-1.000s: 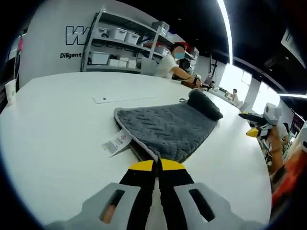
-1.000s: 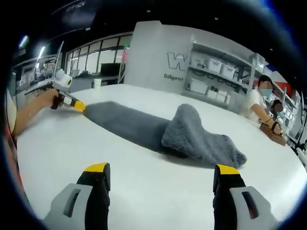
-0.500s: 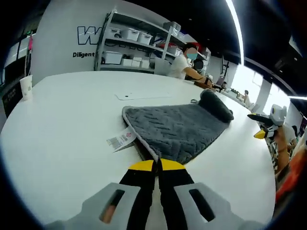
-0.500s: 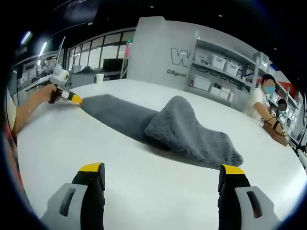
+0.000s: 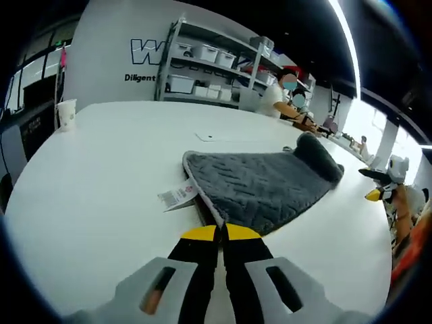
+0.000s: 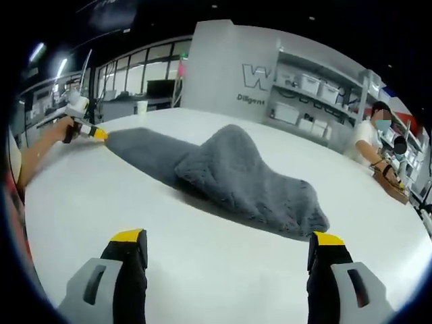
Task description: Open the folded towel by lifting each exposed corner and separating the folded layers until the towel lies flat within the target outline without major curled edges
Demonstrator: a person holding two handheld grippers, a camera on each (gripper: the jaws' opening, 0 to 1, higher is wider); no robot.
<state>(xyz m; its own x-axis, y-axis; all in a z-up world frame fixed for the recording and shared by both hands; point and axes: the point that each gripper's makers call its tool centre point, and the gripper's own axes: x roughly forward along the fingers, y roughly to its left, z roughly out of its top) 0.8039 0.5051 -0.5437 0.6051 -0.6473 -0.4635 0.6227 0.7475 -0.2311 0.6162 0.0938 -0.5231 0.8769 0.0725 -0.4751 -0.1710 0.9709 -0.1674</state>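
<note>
Left gripper (image 5: 221, 233): jaws pressed together on the near edge of the gray towel (image 5: 263, 185), which lies on the white table (image 5: 101, 175), far end bunched in a fluffy heap. Right gripper (image 6: 226, 246): jaws spread wide, holding nothing, short of that heap. Towel looks soft, limp, light; likely drags and sags. Best grab: a heap corner, lift and peel outward.

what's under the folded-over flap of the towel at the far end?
Under the flap the rest of the grey towel lies on the white table. How many layers sit beneath, and any corner tucked inside, cannot be seen: the fluffy flap covers them.
</note>
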